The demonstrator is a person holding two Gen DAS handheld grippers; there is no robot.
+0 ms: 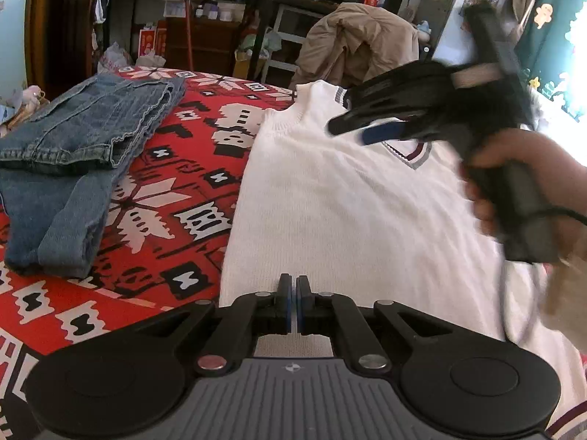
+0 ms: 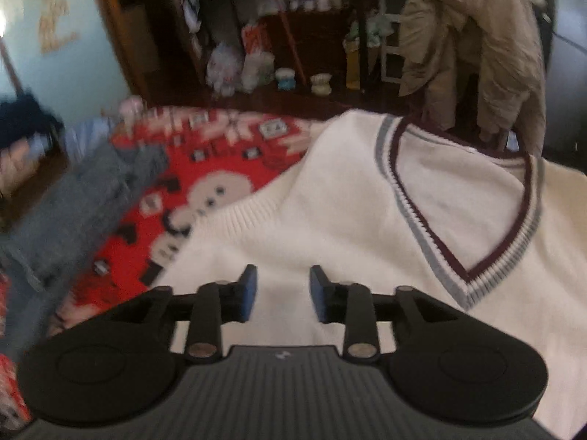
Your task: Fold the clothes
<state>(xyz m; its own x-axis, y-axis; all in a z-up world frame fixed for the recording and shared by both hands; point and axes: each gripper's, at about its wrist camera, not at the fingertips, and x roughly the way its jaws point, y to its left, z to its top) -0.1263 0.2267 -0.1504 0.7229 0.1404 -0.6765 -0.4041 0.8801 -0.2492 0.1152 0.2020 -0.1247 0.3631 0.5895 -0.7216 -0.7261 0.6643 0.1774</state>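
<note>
Left tongs [image 1: 294, 302]: pads pressed together, nothing visibly pinched between them, positioned low over the hem end of the white V-neck sweater [image 1: 330, 201]. Right tongs [image 2: 282, 293]: parted by a clear gap, empty, hovering above the sweater chest just short and left of the maroon-and-grey collar [image 2: 466, 278]. Seen from the left wrist view, blurred, gripped by the right hand [image 1: 532, 183] over the neckline. Sweater laid flat, front up, directly ahead of both tongs. Folded blue jeans [image 1: 73, 168] well left of the left tongs. Both on a red patterned cloth [image 1: 176, 190] covering the surface. Beyond the tongs: tan coat [image 2: 469, 47] draped on a chair, cluttered dark shelves [image 1: 205, 18].
</note>
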